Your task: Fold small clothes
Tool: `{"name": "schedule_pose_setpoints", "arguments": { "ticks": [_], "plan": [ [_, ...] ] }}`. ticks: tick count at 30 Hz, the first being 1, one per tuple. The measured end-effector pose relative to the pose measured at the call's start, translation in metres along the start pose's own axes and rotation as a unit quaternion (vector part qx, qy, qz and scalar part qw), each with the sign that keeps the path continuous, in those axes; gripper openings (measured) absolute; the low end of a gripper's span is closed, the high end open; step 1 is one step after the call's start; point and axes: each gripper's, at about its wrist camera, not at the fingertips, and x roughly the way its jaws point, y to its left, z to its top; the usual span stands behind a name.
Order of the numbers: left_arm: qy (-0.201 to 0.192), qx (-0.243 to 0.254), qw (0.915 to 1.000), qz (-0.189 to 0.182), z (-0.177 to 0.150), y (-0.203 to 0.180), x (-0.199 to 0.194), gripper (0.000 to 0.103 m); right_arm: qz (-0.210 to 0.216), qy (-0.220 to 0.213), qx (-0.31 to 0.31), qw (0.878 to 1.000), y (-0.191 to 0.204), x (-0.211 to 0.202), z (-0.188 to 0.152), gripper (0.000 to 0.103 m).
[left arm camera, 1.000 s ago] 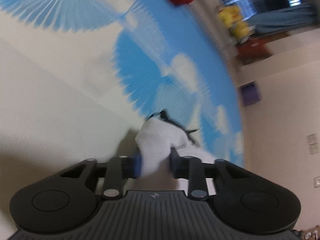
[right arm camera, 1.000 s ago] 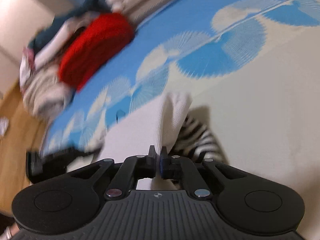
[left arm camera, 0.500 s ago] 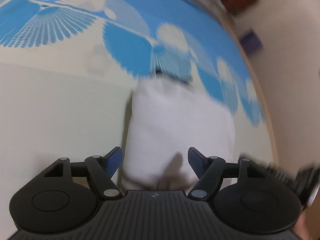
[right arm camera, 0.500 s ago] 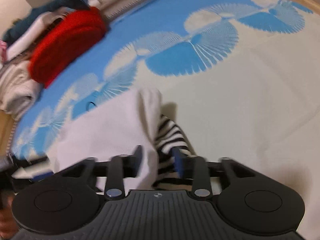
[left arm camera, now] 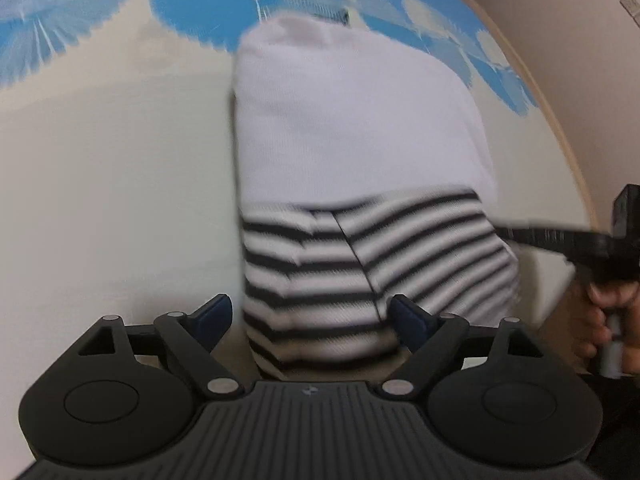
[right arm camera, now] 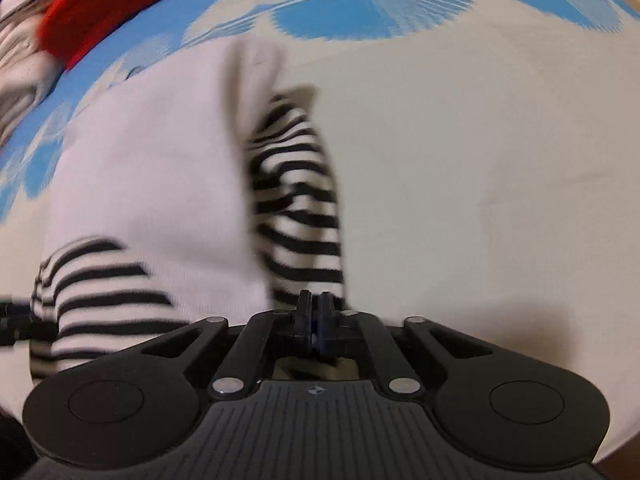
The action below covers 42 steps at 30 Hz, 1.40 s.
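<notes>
Blue-and-cream patterned mat [left arm camera: 100,168]: striped-sleeve white top [left arm camera: 352,140], partly folded. My left gripper [left arm camera: 310,314] opening, straddling its hem; right gripper [right arm camera: 314,316] together, apparently pinching striped sleeve [right arm camera: 296,208]. Further folds remain.

This looks like a room in a home. The surface is covered with a soft cream spread [right arm camera: 480,160] printed with blue fan shapes [right arm camera: 372,4], much like bedding (whether it is a bed cannot be told). A heap of clothes lies at its far corner, a red knit [right arm camera: 108,8] on top. Past the spread's edge, a plain cream wall [left arm camera: 580,40] carries a small white wall plate [left arm camera: 631,0].
</notes>
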Motion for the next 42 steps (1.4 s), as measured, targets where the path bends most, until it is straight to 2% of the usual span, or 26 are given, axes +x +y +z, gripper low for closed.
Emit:
{"name": "schedule_pose_setpoints", "arguments": {
  "ticks": [2, 4, 6, 7, 9, 11, 14, 16, 18, 20, 21, 22, 25, 26, 27, 30, 31, 35, 40, 42],
  "plan": [
    [0.007, -0.010, 0.9999, -0.005, 0.009, 0.005, -0.007, 0.089, 0.031, -0.036, 0.041, 0.998, -0.007, -0.013, 0.005, 0.017],
    [-0.016, -0.010, 0.9998, 0.007, 0.018, 0.010, -0.018, 0.089, 0.073, -0.078, 0.071, 0.992, -0.010, -0.024, 0.012, 0.065],
    [-0.042, -0.039, 0.9983, -0.002, 0.027, 0.024, -0.023, 0.089, 0.112, -0.099, 0.100, 0.984, -0.011, -0.029, 0.016, 0.084],
    [-0.050, -0.059, 0.9969, -0.013, 0.030, 0.030, -0.021, 0.089, 0.132, -0.100, 0.110, 0.980, -0.011, -0.027, 0.018, 0.088],
    [-0.063, -0.110, 0.9910, -0.044, 0.031, 0.050, -0.010, 0.089, 0.158, -0.083, 0.127, 0.976, -0.010, -0.017, 0.020, 0.089],
    [-0.055, -0.140, 0.9873, -0.051, 0.034, 0.060, 0.005, 0.089, 0.156, -0.054, 0.134, 0.977, -0.010, -0.002, 0.021, 0.089],
    [-0.076, -0.122, 0.9881, -0.055, 0.048, 0.052, 0.014, 0.089, 0.134, -0.022, 0.120, 0.983, -0.003, 0.019, 0.021, 0.089],
    [-0.077, -0.127, 0.9869, -0.063, 0.049, 0.056, 0.019, 0.089, 0.134, -0.017, 0.111, 0.985, 0.000, 0.026, 0.021, 0.090],
    [-0.079, -0.154, 0.9815, -0.082, 0.052, 0.059, 0.025, 0.087, 0.133, -0.020, 0.096, 0.986, 0.004, 0.027, 0.022, 0.086],
    [-0.093, -0.177, 0.9752, -0.096, 0.053, 0.062, 0.029, 0.082, 0.141, -0.022, 0.093, 0.985, 0.006, 0.025, 0.023, 0.070],
    [-0.098, -0.184, 0.9728, -0.102, 0.053, 0.059, 0.033, 0.079, 0.156, -0.018, 0.103, 0.982, 0.004, 0.027, 0.025, 0.055],
    [-0.102, -0.188, 0.9718, -0.100, 0.055, 0.056, 0.035, 0.079, 0.169, -0.014, 0.114, 0.979, 0.003, 0.029, 0.025, 0.048],
    [-0.120, -0.166, 0.9753, -0.082, 0.056, 0.041, 0.029, 0.056, 0.167, -0.022, 0.103, 0.980, 0.007, 0.026, 0.027, 0.032],
    [-0.130, -0.160, 0.9755, -0.077, 0.058, 0.036, 0.024, 0.044, 0.163, -0.026, 0.098, 0.981, 0.009, 0.026, 0.029, 0.030],
    [-0.138, -0.153, 0.9756, -0.074, 0.060, 0.033, 0.017, 0.038, 0.161, -0.031, 0.097, 0.982, 0.010, 0.024, 0.030, 0.027],
    [-0.177, -0.106, 0.9765, -0.061, 0.063, 0.021, -0.013, 0.034, 0.159, -0.044, 0.097, 0.982, 0.012, 0.022, 0.034, 0.018],
    [-0.196, -0.094, 0.9743, -0.059, 0.065, 0.018, -0.024, 0.033, 0.164, -0.049, 0.100, 0.980, 0.013, 0.020, 0.036, 0.011],
    [-0.262, -0.054, 0.9622, -0.049, 0.079, 0.018, -0.060, 0.032, 0.217, -0.093, 0.108, 0.966, 0.019, 0.009, 0.050, 0.009],
    [-0.297, -0.077, 0.9510, -0.041, 0.091, 0.058, -0.083, 0.034, 0.257, -0.147, 0.088, 0.951, 0.054, 0.005, 0.071, 0.009],
    [-0.293, -0.104, 0.9500, -0.028, 0.093, 0.083, -0.085, 0.049, 0.254, -0.160, 0.073, 0.951, 0.076, 0.011, 0.078, 0.009]
  ]
}}
